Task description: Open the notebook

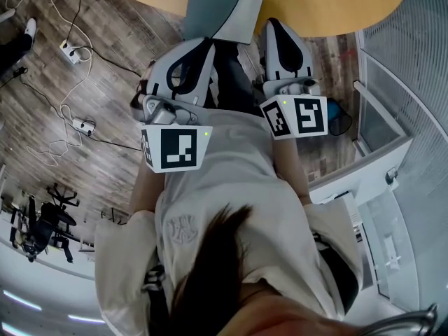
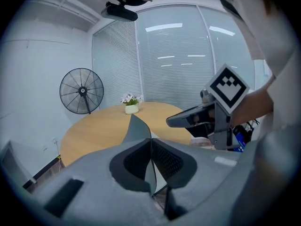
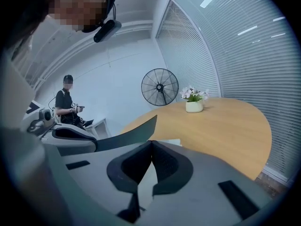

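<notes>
The notebook's grey cover (image 1: pixel 217 5) stands lifted over the edge of the round wooden table (image 1: pixel 336 5). My left gripper (image 1: pixel 206 44) is shut on it. In the left gripper view the cover (image 2: pixel 137 128) rises as a thin sheet from between the closed jaws (image 2: pixel 151 140). A pale page (image 1: pixel 250 5) lies beside the cover. My right gripper (image 1: pixel 271 25) is just to the right, its jaws (image 3: pixel 151 142) together at the tips with nothing seen past them. From the right gripper view the raised cover (image 3: pixel 131 133) slants left, with a white page (image 3: pixel 173 142) beyond the jaws.
A small white pot of flowers (image 3: pixel 194 106) stands on the far side of the table. A black floor fan (image 2: pixel 81 91) is by the wall, and a person (image 3: pixel 69 105) stands behind. Cables and a power strip (image 1: pixel 70 47) lie on the wooden floor at left.
</notes>
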A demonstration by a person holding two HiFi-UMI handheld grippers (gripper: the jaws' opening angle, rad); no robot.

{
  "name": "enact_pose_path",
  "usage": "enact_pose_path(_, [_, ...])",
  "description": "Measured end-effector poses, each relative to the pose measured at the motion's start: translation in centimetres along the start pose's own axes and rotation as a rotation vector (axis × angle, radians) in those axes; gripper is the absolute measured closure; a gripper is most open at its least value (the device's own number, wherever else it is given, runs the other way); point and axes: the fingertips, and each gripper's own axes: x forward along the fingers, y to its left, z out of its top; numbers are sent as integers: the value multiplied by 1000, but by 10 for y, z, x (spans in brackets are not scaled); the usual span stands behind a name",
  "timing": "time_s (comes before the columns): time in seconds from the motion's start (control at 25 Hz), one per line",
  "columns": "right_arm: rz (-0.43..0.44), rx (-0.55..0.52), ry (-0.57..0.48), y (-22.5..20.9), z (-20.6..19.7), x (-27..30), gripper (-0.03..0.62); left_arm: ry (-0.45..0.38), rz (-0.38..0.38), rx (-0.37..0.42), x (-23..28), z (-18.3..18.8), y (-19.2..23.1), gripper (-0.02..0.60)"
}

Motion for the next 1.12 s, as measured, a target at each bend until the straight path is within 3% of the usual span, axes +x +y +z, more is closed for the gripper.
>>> enact_pose_path(0.6, [-10, -27, 15, 37, -3, 27, 592, -22, 58, -119, -32, -29, 53, 557])
enact_pose_path(0.92, [-9, -45, 16, 54, 2, 37, 592, 30, 142, -240, -49, -66, 90, 555])
enact_pose_path(1.12, [-9, -62, 19, 60, 6, 42, 592, 45, 181, -276, -52, -86, 106, 555])
